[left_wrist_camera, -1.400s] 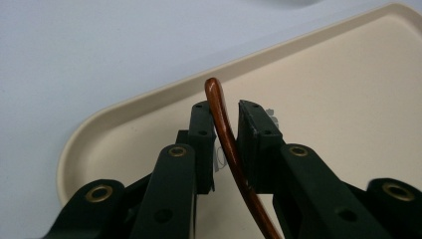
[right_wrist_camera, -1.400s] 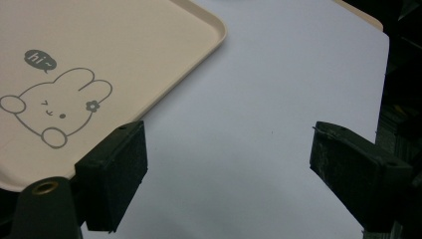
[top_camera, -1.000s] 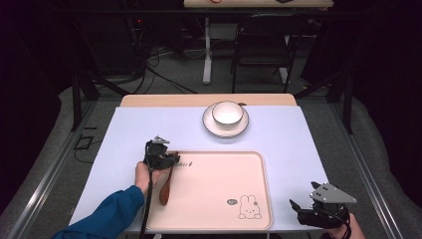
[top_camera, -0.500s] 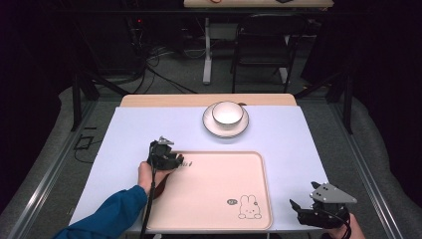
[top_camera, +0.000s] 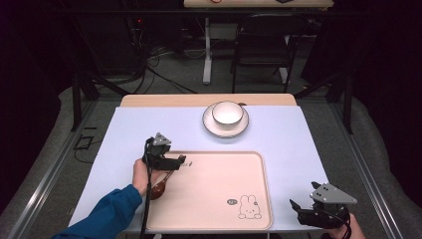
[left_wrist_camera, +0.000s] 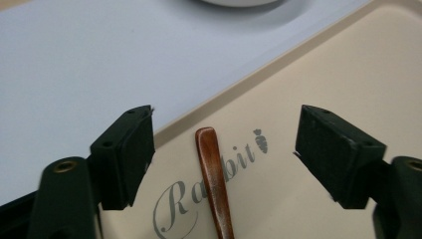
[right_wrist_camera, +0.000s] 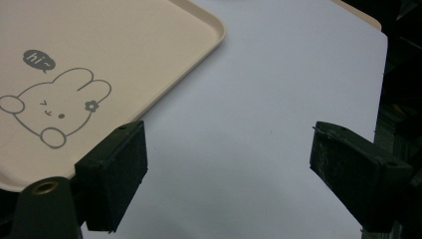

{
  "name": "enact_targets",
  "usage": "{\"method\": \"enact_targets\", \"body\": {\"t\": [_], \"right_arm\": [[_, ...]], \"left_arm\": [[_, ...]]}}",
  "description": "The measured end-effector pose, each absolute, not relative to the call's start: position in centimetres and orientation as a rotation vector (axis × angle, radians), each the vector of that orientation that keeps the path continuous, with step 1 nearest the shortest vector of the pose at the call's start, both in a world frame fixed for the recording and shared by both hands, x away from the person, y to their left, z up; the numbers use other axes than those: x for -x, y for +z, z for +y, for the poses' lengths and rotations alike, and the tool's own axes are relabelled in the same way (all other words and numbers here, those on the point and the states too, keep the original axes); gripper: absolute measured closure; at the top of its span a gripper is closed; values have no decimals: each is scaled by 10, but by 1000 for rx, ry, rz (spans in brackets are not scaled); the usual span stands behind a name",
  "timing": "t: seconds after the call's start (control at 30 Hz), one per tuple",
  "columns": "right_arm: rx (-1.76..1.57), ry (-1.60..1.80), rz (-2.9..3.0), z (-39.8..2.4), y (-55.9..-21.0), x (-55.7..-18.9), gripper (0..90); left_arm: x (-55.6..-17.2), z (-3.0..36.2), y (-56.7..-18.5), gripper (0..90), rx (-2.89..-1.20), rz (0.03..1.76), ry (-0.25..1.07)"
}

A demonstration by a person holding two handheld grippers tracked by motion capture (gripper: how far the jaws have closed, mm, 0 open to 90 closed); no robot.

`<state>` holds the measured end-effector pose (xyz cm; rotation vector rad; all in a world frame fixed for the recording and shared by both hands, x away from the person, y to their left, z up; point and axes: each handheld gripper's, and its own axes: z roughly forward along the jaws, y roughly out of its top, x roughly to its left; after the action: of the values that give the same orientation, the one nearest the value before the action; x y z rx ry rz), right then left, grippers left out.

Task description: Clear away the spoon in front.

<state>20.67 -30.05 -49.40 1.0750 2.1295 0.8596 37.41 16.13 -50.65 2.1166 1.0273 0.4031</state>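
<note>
Wooden spoon (left_wrist_camera: 215,186) is lying on the beige tray (top_camera: 214,219), lower left of centre in the high view, its handle tip between our left gripper (left_wrist_camera: 224,154)'s wide-open jaws, neither touching. Our right gripper (right_wrist_camera: 226,174) sits at the lower right, jaws spread over bare pale blue table (top_camera: 288,134), just off the tray's corner. One tray, one spoon, one white bowl (top_camera: 227,113) on one saucer (top_camera: 211,126), upper centre. Plenty of free tabletop all round. Dark room behind, with a chair (top_camera: 263,50) in it.

Open table, few obstacles
Bowl (top_camera: 227,112) on its saucer (top_camera: 211,124) blocks far centre; tray (top_camera: 254,209) right half lies bare, spoon (top_camera: 160,186) at left.
</note>
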Motion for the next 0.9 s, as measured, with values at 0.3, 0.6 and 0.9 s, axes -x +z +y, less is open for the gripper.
{"method": "enact_targets", "body": {"t": [0.3,0.6,0.9], "right_arm": [[-1075,858,2129,-301,-494,-207,143],[-1076,855,2131,-300,-494,-207,143],[-1073,852,2131,-300,-494,-207,143]], "left_arm": [[-345,170,-472,147,-2092,928,492],[-318,187,-454,114,-2076,912,548],[-295,199,-454,102,-2085,907,606]]}}
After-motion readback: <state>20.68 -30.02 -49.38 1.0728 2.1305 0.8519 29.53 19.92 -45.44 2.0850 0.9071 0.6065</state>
